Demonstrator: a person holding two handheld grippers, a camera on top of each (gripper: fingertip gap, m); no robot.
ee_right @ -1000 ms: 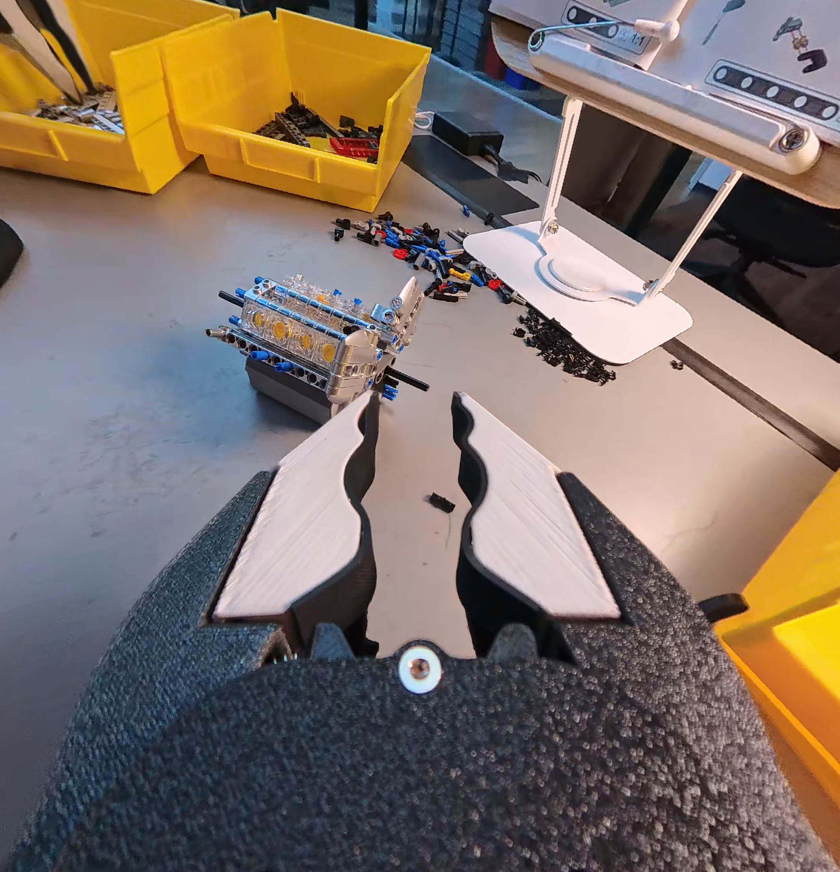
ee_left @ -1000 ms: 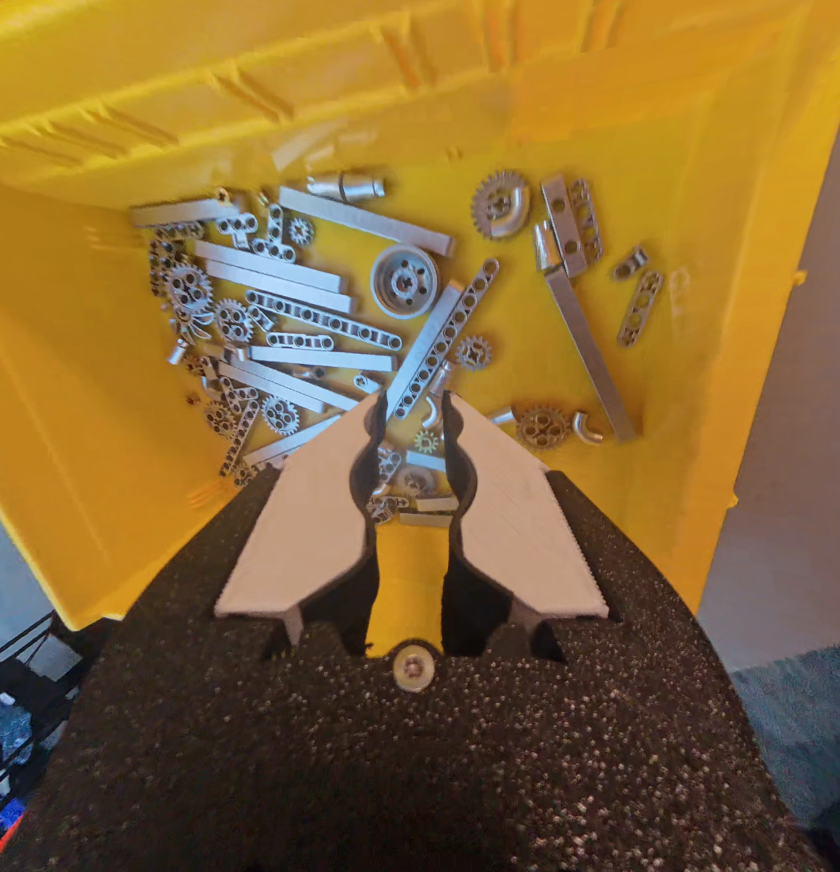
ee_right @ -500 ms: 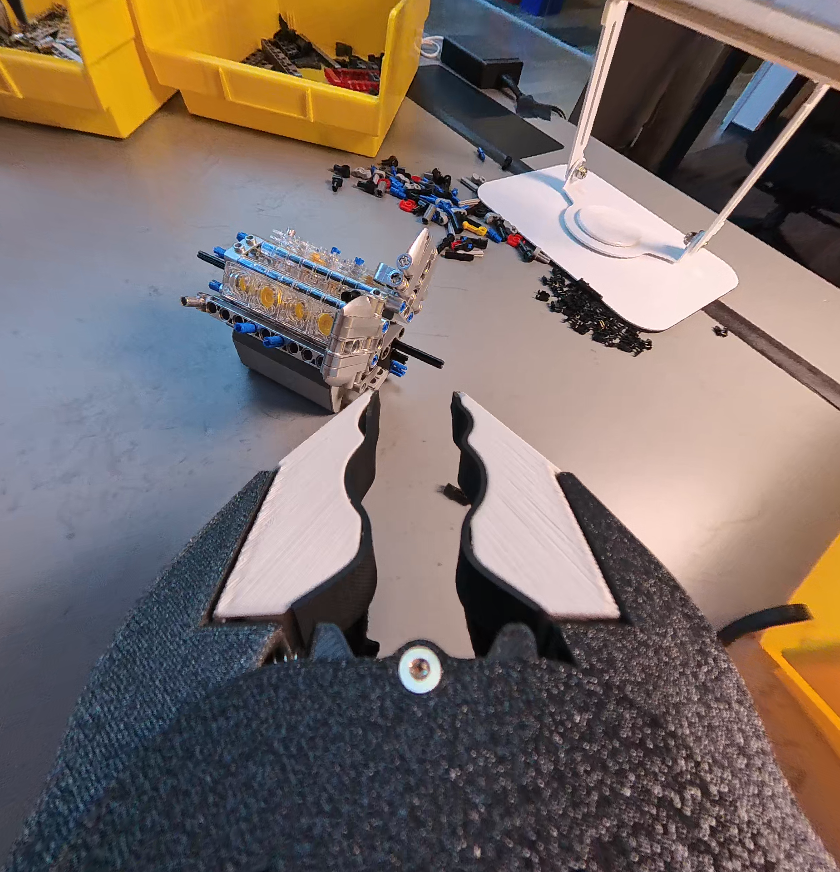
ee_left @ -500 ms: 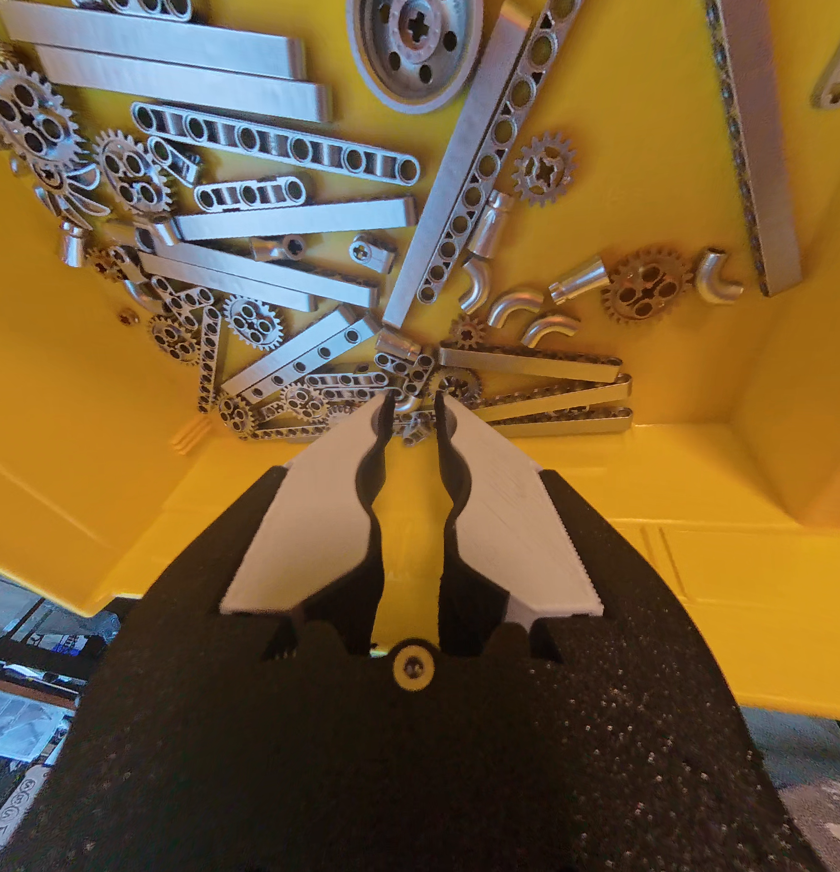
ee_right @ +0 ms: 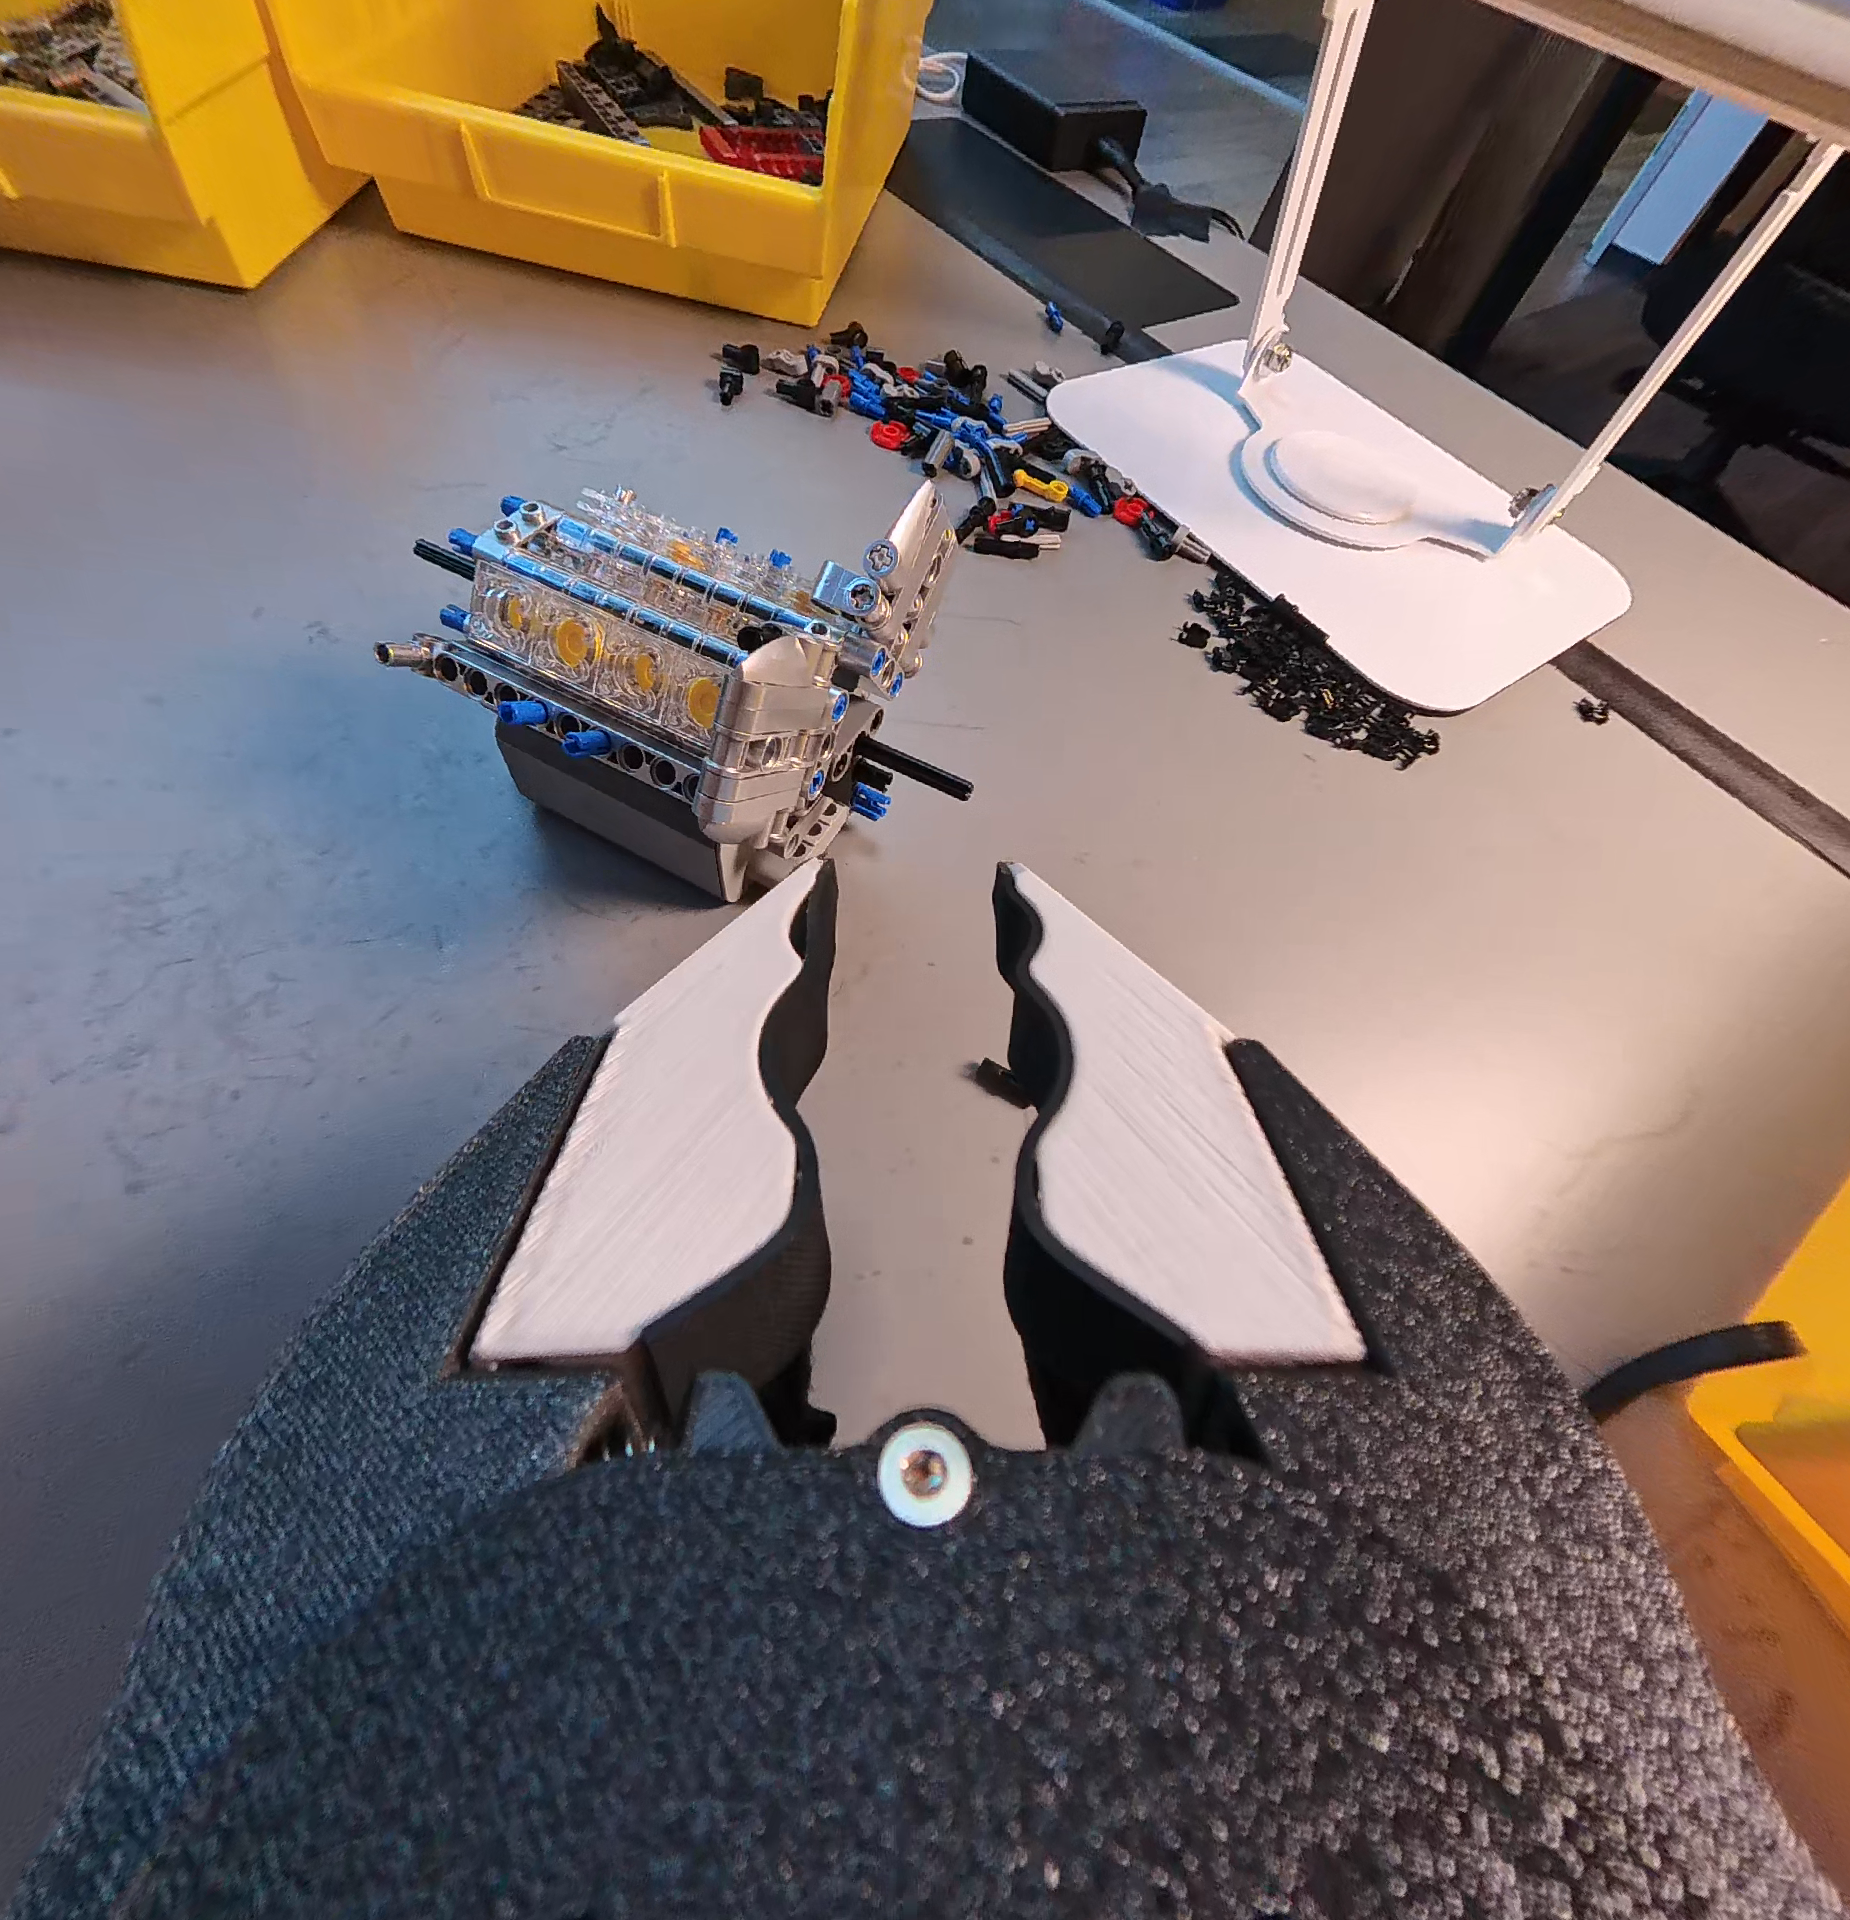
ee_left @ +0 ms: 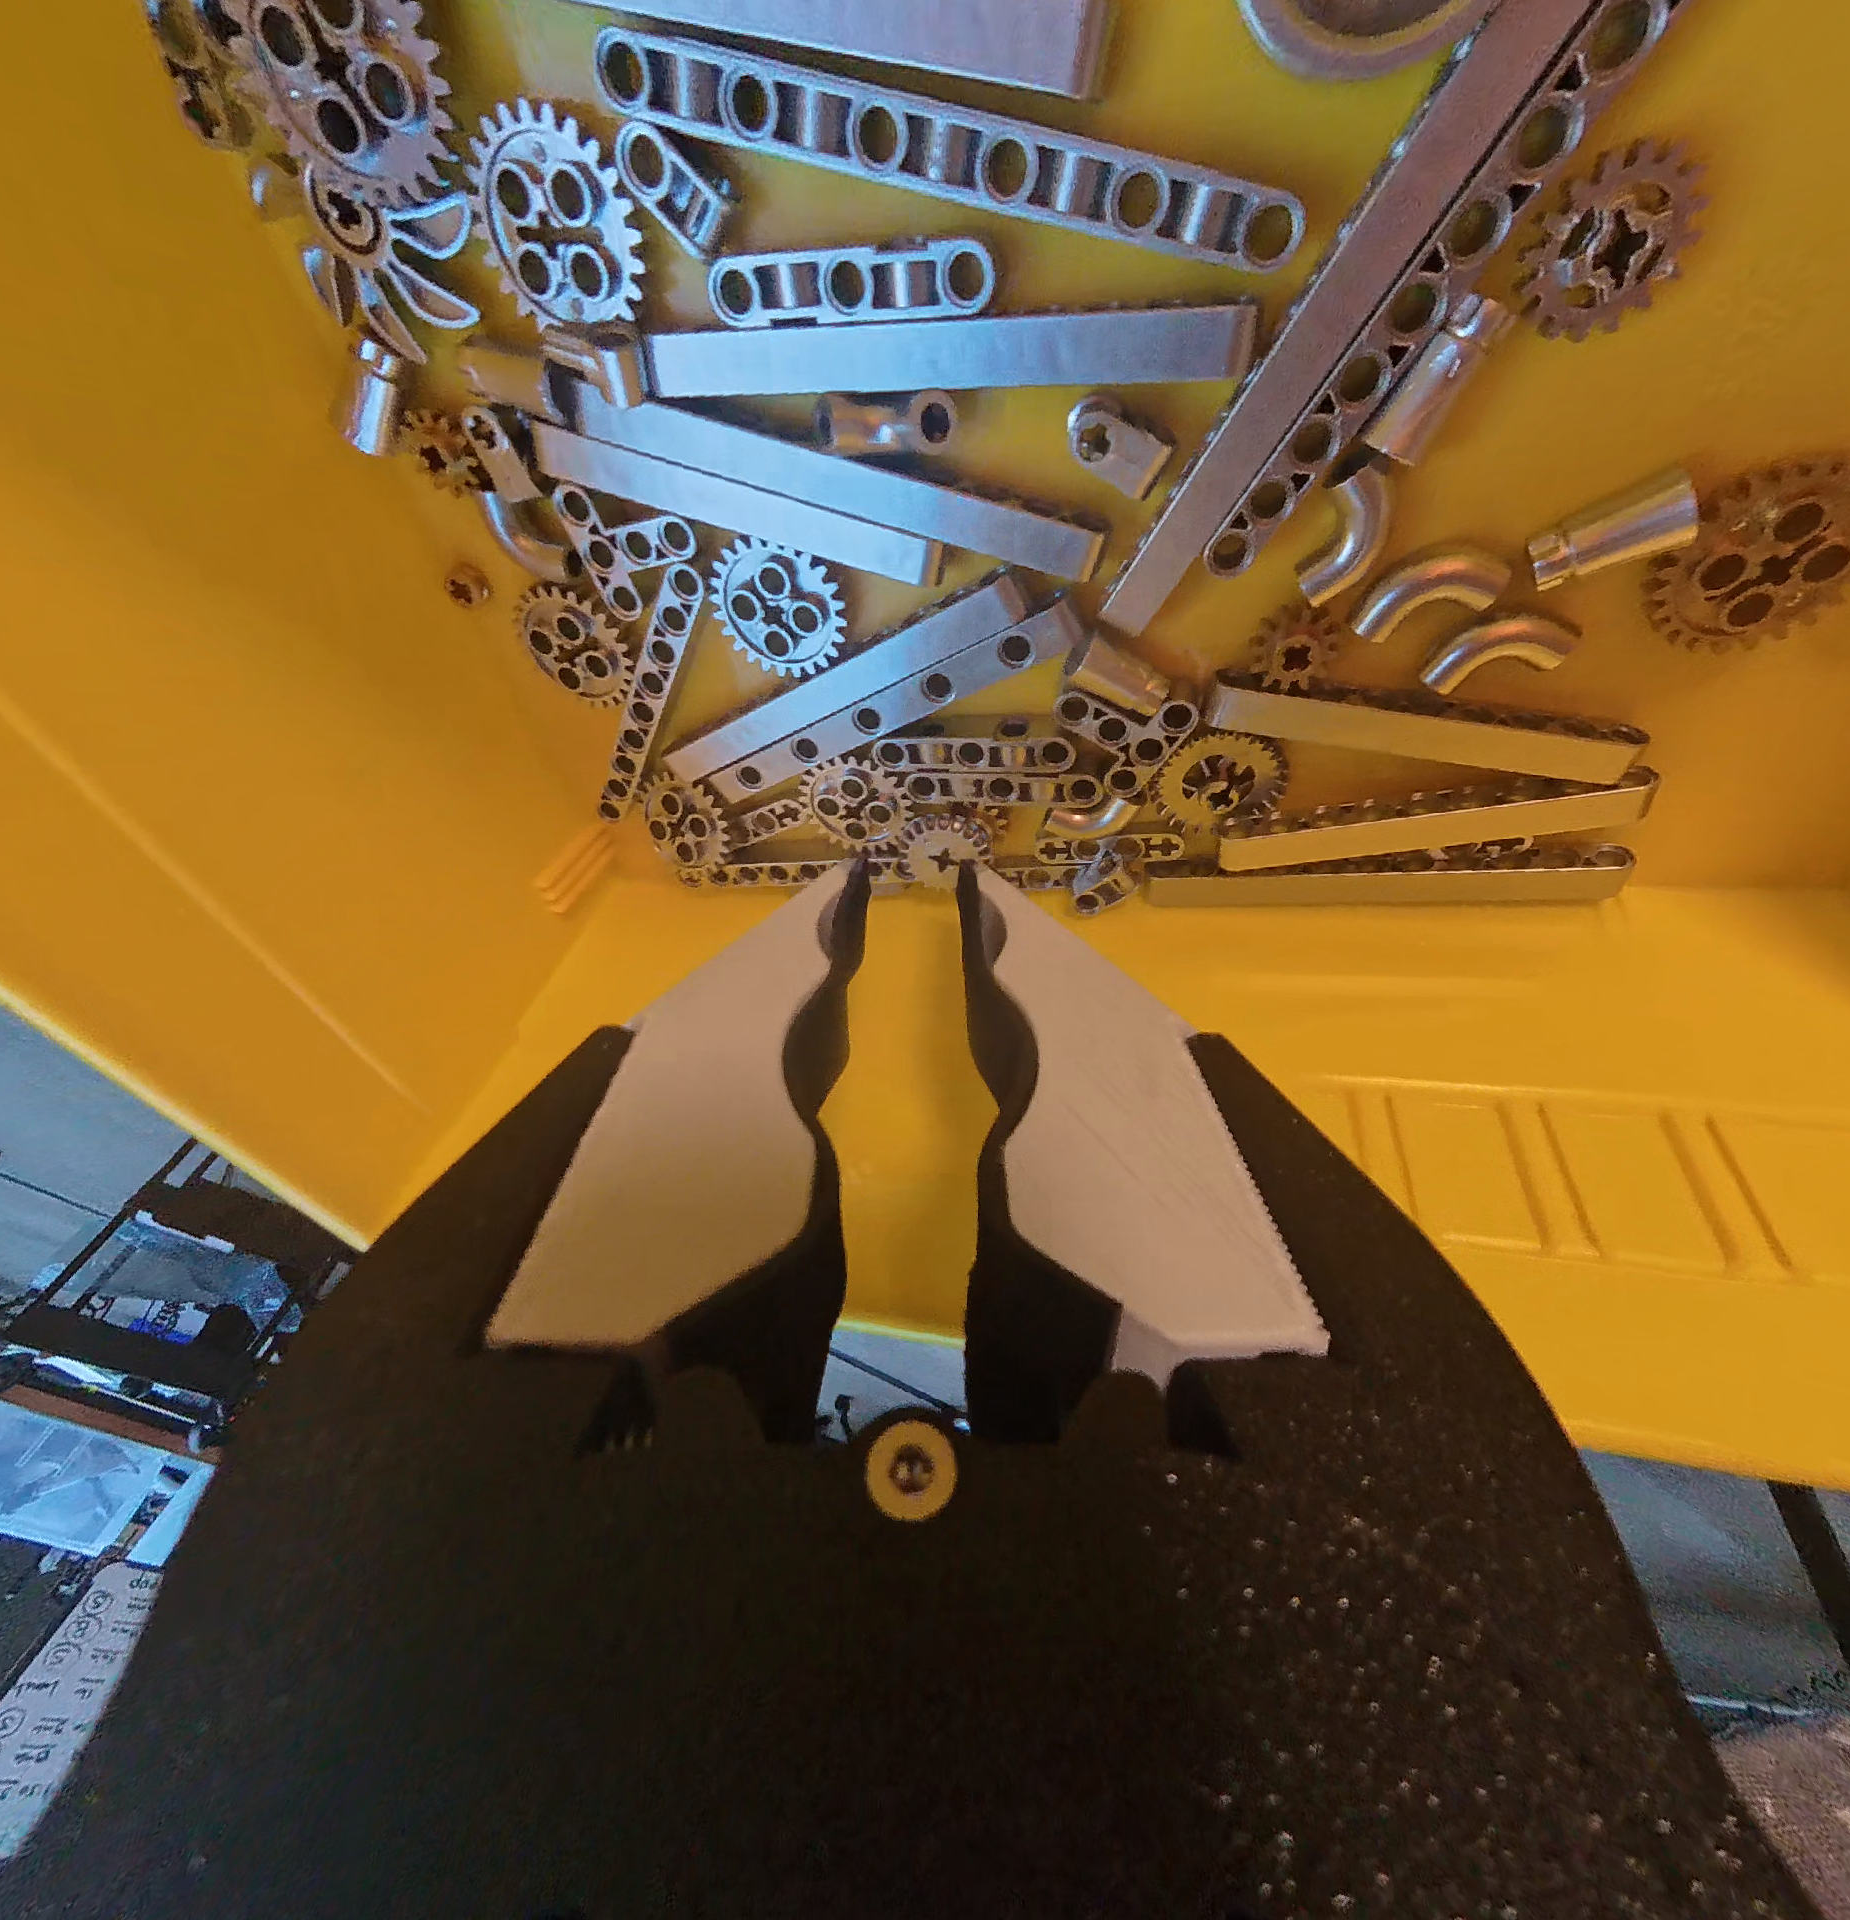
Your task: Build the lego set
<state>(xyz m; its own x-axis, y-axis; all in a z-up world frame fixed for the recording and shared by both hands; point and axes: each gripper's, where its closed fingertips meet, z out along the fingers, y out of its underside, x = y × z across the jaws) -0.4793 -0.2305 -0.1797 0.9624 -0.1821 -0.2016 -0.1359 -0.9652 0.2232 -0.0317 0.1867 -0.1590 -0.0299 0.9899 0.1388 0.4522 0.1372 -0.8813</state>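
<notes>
In the left wrist view my left gripper (ee_left: 908,881) is open and empty, deep inside a yellow bin (ee_left: 225,644). Its tips sit just before a small silver gear (ee_left: 942,850) at the near edge of a pile of silver beams, gears and bent tubes (ee_left: 900,499). In the right wrist view my right gripper (ee_right: 913,883) is open and empty, low over the grey table (ee_right: 225,935). A silver, clear and blue brick-built engine model (ee_right: 682,665) stands just ahead and left of its tips. A tiny black pin (ee_right: 996,1076) lies on the table by the right finger.
Two yellow bins (ee_right: 547,166) of dark parts stand at the table's far left. Small blue, red and black pins (ee_right: 942,426) and a heap of black pins (ee_right: 1305,675) lie beside a white stand base (ee_right: 1399,582). Another yellow bin (ee_right: 1825,1382) is at the right edge. Spacing between my two grippers at the tips: around 60 centimeters. Between my right fingertips and the tiny black pin (ee_right: 996,1076) there is roughly 6 centimeters.
My left gripper has pushed deeper into the bin and down to the near edge of the silver parts. My right gripper has moved closer to the engine model. Both stay open.
</notes>
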